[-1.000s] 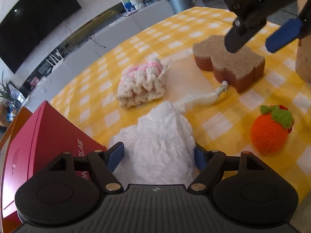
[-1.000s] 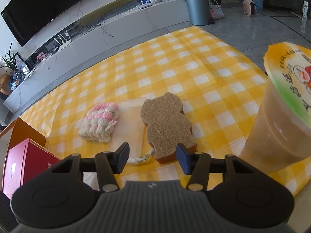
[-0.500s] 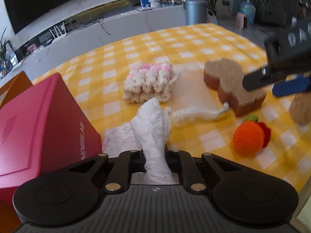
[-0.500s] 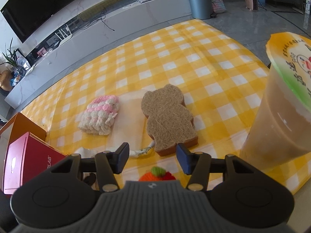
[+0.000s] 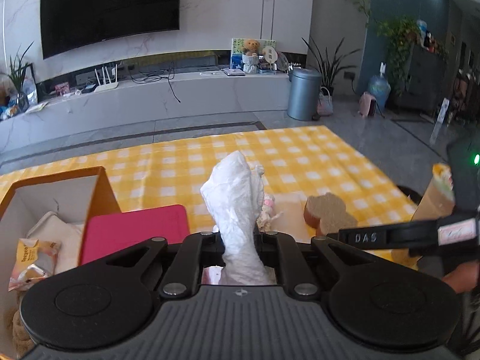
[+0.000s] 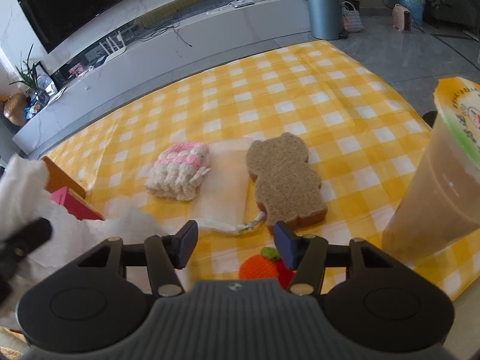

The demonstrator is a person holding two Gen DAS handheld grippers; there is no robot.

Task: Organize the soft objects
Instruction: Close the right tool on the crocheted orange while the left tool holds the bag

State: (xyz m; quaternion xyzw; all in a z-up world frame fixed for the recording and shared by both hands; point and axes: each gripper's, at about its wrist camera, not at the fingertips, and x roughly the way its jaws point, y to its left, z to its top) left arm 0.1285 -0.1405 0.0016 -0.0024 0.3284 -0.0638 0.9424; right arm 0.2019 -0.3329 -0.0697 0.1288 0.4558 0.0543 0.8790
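Both differ: left hand-held gripper (image 5: 239, 237), clamped on white cloth (image 5: 237, 210), has risen; right hand-held gripper (image 6: 235, 244) stays apart.

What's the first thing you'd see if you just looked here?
The crumpled white cloth sticking up, pinched in the left tool beside an open box. Next, the bear-shaped sponge and the pink-and-white knit lying on the yellow checked tablecloth, ahead of the open right tool.

We see crinkly white cloth (image 5: 237, 210), chunky pink-and-cream knit (image 6: 178, 174), rough brown fibre on bear sponge (image 6: 283, 180), orange crochet toy (image 6: 259, 267), smooth checked tablecloth (image 6: 300, 96), matt black plastic on right gripper (image 6: 235, 244), glossy-ish cup (image 6: 432, 198).
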